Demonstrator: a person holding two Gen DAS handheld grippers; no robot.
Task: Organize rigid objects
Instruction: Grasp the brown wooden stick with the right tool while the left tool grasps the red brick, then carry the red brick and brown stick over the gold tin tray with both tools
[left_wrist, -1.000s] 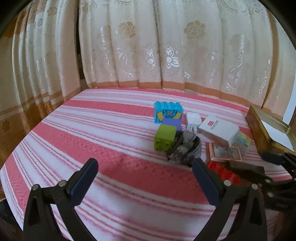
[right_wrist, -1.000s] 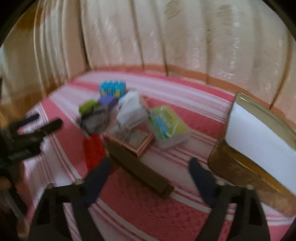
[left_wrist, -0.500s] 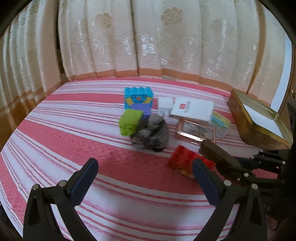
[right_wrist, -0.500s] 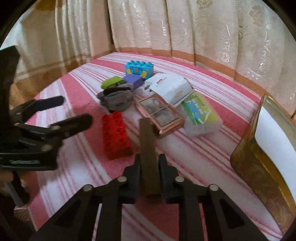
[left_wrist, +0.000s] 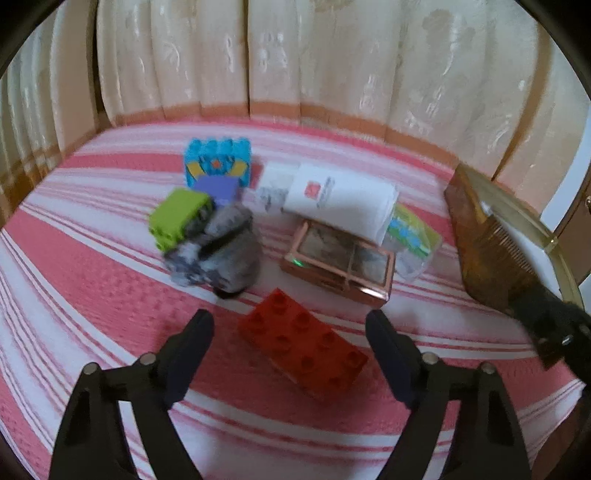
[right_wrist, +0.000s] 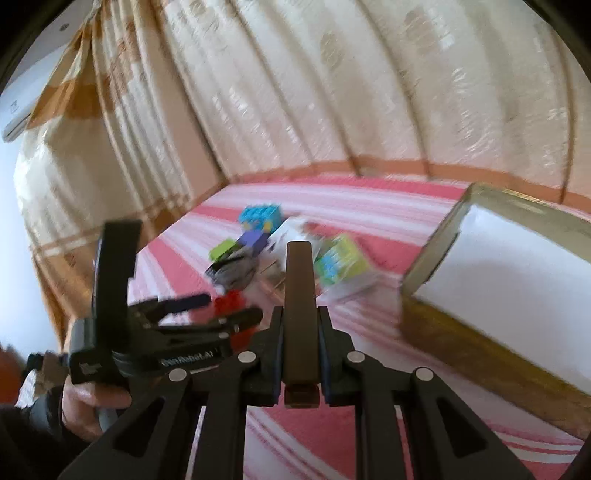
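Red brick (left_wrist: 303, 350) lies flat on the striped cloth (left_wrist: 92, 295), between the left gripper (left_wrist: 291, 332) fingers and apart from both; jaws closing, nothing pinched. Left gripper angles down at it. Right gripper (right_wrist: 301, 321) is clamped on a brown bar (right_wrist: 300, 295) (sticks out forward past the fingertips), lifted off the cloth, beside the gold tin (right_wrist: 480, 314). Hand (right_wrist: 88, 402) grips the left handle.

Cream patterned curtains (left_wrist: 295, 66) hang behind the pink-and-white striped cloth (left_wrist: 92, 288) covering the surface.
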